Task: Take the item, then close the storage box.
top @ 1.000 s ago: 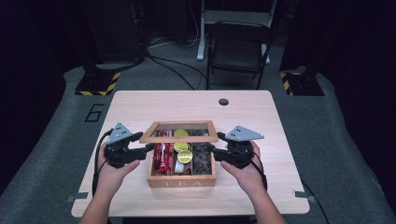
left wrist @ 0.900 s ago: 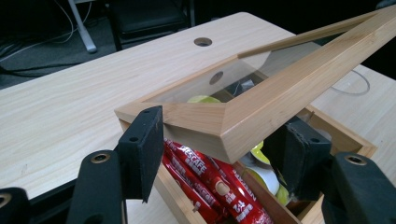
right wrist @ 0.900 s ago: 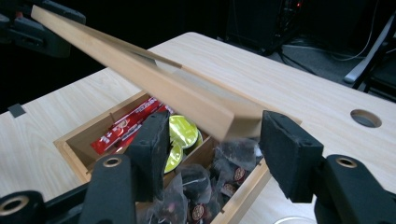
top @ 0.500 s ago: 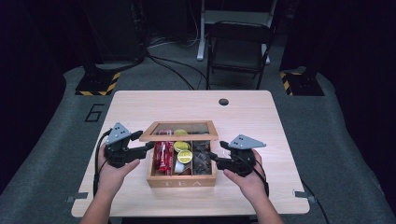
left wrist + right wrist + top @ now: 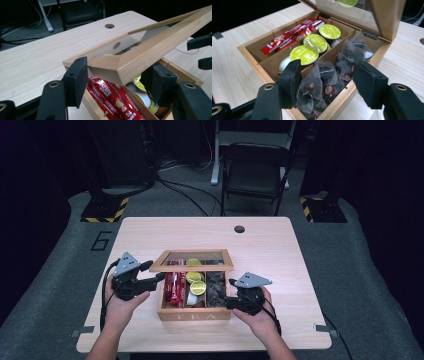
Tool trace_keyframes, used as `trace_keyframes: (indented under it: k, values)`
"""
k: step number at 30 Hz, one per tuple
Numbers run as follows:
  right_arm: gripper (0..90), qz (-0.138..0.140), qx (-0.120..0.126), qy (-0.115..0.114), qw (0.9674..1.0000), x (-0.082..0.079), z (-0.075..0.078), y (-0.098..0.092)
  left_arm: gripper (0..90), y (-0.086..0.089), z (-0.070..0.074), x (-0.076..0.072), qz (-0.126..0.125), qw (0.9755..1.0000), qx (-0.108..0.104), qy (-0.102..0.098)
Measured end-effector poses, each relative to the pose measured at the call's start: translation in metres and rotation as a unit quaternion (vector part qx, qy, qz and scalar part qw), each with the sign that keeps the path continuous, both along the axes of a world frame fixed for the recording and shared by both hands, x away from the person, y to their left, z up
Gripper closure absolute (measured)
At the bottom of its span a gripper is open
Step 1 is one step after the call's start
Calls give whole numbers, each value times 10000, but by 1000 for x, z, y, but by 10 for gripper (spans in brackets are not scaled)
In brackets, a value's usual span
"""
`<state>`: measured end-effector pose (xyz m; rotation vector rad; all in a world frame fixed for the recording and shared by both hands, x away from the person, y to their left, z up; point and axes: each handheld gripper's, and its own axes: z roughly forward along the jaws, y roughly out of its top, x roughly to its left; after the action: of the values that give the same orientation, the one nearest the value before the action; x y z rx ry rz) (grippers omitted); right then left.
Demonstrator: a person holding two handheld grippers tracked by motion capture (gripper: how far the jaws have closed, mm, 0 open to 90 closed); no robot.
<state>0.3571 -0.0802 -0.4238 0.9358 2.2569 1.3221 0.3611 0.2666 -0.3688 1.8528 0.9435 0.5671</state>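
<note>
A wooden tea box (image 5: 195, 313) stands near the table's front edge, its glass lid (image 5: 192, 261) tilted up. My left gripper (image 5: 157, 279) is shut on the lid's left frame (image 5: 140, 57) and holds it raised. Inside lie red sachets (image 5: 292, 35) at the left, yellow-topped pods (image 5: 314, 42) in the middle and mesh tea bags (image 5: 322, 82) at the right. My right gripper (image 5: 328, 80) hangs open just above the tea bags, at the box's right front corner (image 5: 227, 300). Nothing is between its pads.
The light wooden table (image 5: 280, 255) has a round cable hole (image 5: 239, 229) at the back. A black folding chair (image 5: 255, 175) stands behind it. Cables and striped stand bases (image 5: 102, 210) lie on the floor around it.
The right gripper has come down and toward the table's front, from beside the lid to the tea bag compartment. The left gripper and the raised lid have stayed where they were.
</note>
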Motion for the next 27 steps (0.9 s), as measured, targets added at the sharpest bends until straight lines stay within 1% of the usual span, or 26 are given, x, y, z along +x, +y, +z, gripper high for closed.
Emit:
trace_keyframes:
  k: [1, 5, 6, 8, 9, 10, 17, 19, 21, 23, 24, 27]
  values:
    - [394, 10, -49, -14, 10000, 0, -3, 2, 391, 0, 0, 0, -5, 10000, 15, 2]
    - [394, 14, -67, -50, 10000, 1, -6, 4, 392, 0, -1, -1, 6, 10000, 8, -5]
    - [394, 14, -112, -21, 9999, 3, -9, 6, 391, 0, 0, 0, -12, 10000, 17, 5]
    - [394, 1, -127, 51, 9999, 3, -11, 7, 391, 0, 0, -1, -5, 10000, 15, 0]
    - [394, 39, -168, 33, 9998, 5, -13, 7, 391, 0, 0, -1, -5, 10000, 15, 0]
    - [394, 47, -205, 84, 9997, 5, -14, 7, 392, 0, -1, -2, -22, 10000, 55, 3]
    - [392, 13, -224, 69, 9997, 8, -16, 8, 392, -1, -3, -3, 11, 10000, 38, -12]
    - [392, 19, -210, 97, 9997, 8, -16, 8, 392, -1, -3, -3, 11, 10000, 38, 6]
    - [392, -35, -169, 125, 9998, 9, -17, 8, 392, 0, -3, -4, 11, 10000, 17, 17]
    - [392, -30, -159, 133, 9998, 11, -18, 8, 392, 0, -3, -3, 9, 10000, -11, 31]
    - [392, -18, -176, 167, 9997, 11, -19, 9, 392, 0, -3, -3, 13, 10000, -13, 27]
    - [401, 73, -255, 156, 9995, 11, -24, 12, 392, 0, -3, -3, 46, 10000, -44, 6]
